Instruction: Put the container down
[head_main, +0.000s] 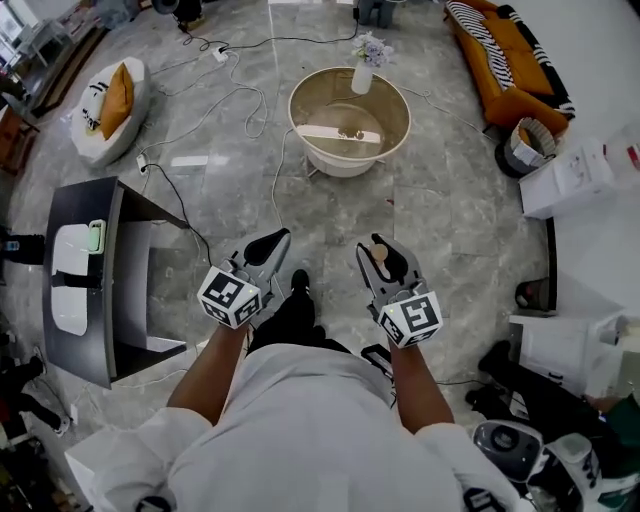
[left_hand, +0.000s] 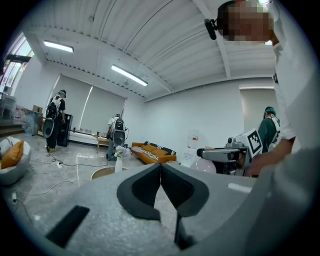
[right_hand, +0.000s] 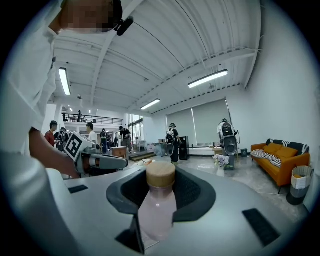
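The container is a pale pink bottle (right_hand: 156, 207) with a round wooden cap (right_hand: 160, 174). My right gripper (right_hand: 160, 182) is shut on its body, holding it upright. In the head view the right gripper (head_main: 381, 250) is held at waist height over the floor, and only the bottle's cap (head_main: 379, 254) shows between its jaws. My left gripper (head_main: 277, 240) hangs level with it to the left. Its jaws are pressed together, with nothing in them (left_hand: 161, 169). From the left gripper view the bottle (left_hand: 205, 166) shows beneath the right gripper (left_hand: 224, 154).
A round beige coffee table (head_main: 297, 117) with a vase of flowers (head_main: 364, 66) stands ahead on the marble floor. A black side table (head_main: 84, 348) is at the left. Cables (head_main: 246, 108) run across the floor. An orange sofa (head_main: 508, 58) and boxes (head_main: 574, 178) are at the right. Other people (right_hand: 173, 142) stand further off.
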